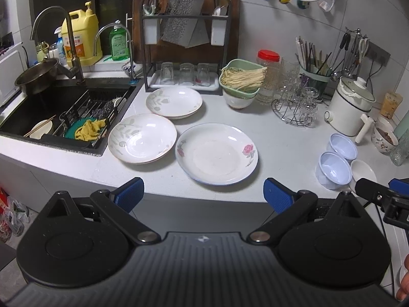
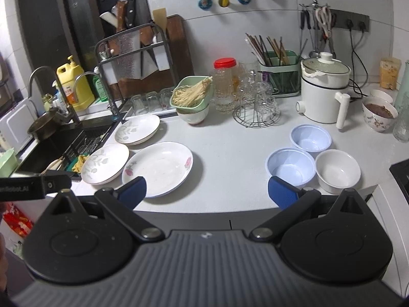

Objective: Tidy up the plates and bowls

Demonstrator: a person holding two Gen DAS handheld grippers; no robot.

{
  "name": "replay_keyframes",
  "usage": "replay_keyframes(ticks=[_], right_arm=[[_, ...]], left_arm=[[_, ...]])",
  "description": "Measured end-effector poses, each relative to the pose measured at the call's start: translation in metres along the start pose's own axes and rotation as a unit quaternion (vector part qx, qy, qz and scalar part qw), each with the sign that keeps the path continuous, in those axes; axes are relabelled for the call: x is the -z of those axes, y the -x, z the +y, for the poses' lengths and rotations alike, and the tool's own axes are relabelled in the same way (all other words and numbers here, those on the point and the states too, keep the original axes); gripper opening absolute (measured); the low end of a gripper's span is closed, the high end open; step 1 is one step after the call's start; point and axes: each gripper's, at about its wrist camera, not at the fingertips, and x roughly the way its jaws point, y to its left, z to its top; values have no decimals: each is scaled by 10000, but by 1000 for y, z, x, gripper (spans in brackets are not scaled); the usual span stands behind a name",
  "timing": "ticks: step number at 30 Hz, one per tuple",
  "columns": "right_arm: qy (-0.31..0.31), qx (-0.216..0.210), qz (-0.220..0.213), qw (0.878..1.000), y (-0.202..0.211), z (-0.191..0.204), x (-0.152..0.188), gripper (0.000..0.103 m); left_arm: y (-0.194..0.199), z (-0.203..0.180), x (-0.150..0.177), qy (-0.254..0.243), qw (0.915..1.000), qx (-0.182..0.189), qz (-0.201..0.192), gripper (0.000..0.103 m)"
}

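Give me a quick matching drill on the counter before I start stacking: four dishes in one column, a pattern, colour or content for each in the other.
Things:
1. near plate
2. plate by the sink
3. front plastic bowl
4. green basket

Descriptions:
A. pale blue, empty
B. holds dry noodles
C. pink roses on the rim
D. grey leaf print

Pairs: 1-C, 2-D, 3-A, 4-B
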Motion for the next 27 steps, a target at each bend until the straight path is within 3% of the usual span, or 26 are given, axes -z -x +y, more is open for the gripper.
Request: replay_keyframes(ticks=[13, 27], right_arm=[[316, -98, -133, 9994, 3, 8, 8, 103], [253, -67, -188, 9995, 8, 4, 8, 103]], left_arm=[[-8, 12, 18, 19, 9998, 172, 69, 101], [-8, 5, 13, 15, 9997, 249, 73, 101]])
